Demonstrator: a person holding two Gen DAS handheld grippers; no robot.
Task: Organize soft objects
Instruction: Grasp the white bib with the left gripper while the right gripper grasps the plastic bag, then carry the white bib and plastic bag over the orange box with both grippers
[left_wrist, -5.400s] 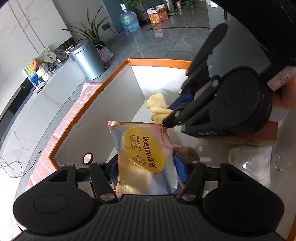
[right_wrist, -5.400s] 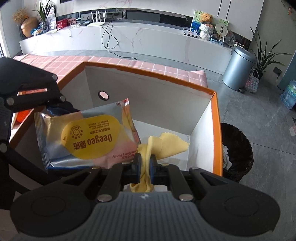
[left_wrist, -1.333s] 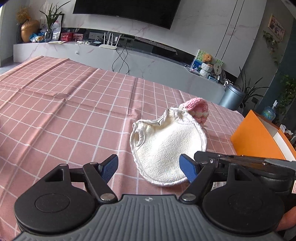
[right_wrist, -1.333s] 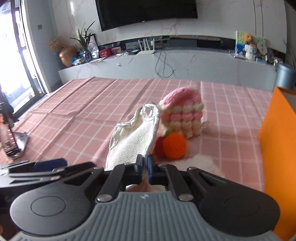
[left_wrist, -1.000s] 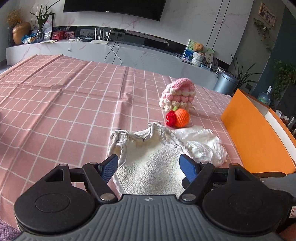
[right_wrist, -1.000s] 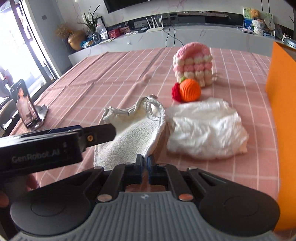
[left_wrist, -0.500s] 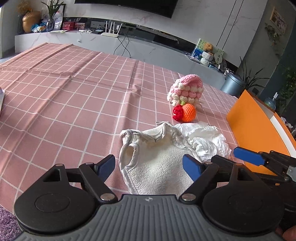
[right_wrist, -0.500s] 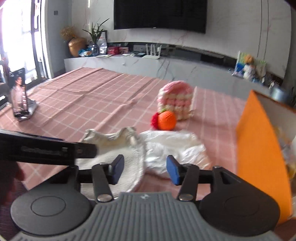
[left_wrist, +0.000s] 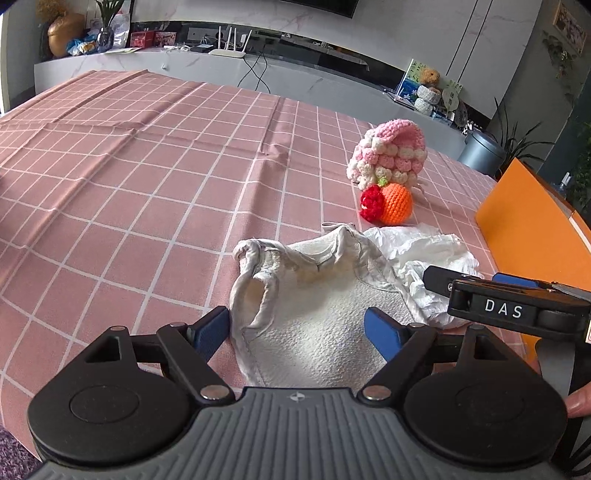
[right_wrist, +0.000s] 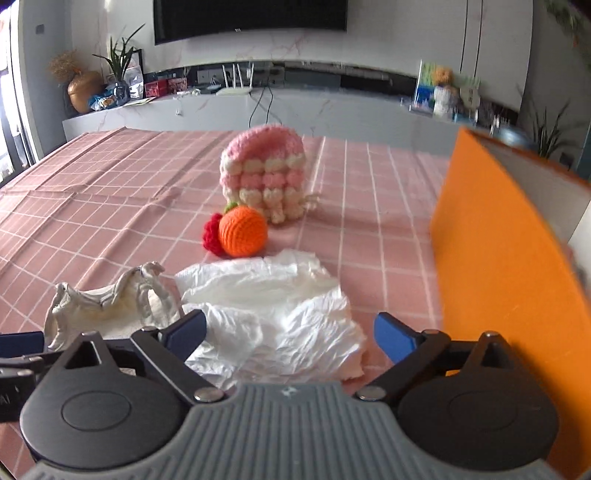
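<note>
Left-wrist view shows my left gripper (left_wrist: 297, 330) spread wide over the cream bib (left_wrist: 314, 317) while my right gripper (right_wrist: 290, 334), jaws just opened and empty, frames the white crumpled cloth (right_wrist: 273, 314) beside the orange box (right_wrist: 495, 266); next, I judge, lower and pinch each.

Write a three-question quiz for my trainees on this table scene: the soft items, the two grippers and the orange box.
1. True or false: the left gripper is shut on the cream bib.
2. Which item lies in front of the right gripper? A) crumpled white plastic bag B) pink crochet hat C) orange crochet ball
3. Fill in: the red crochet piece touches the ____ ball.

Key: 1 false, its jaws stand open either side of the bib; 2 A; 3 orange. The orange box stands to the right.
</note>
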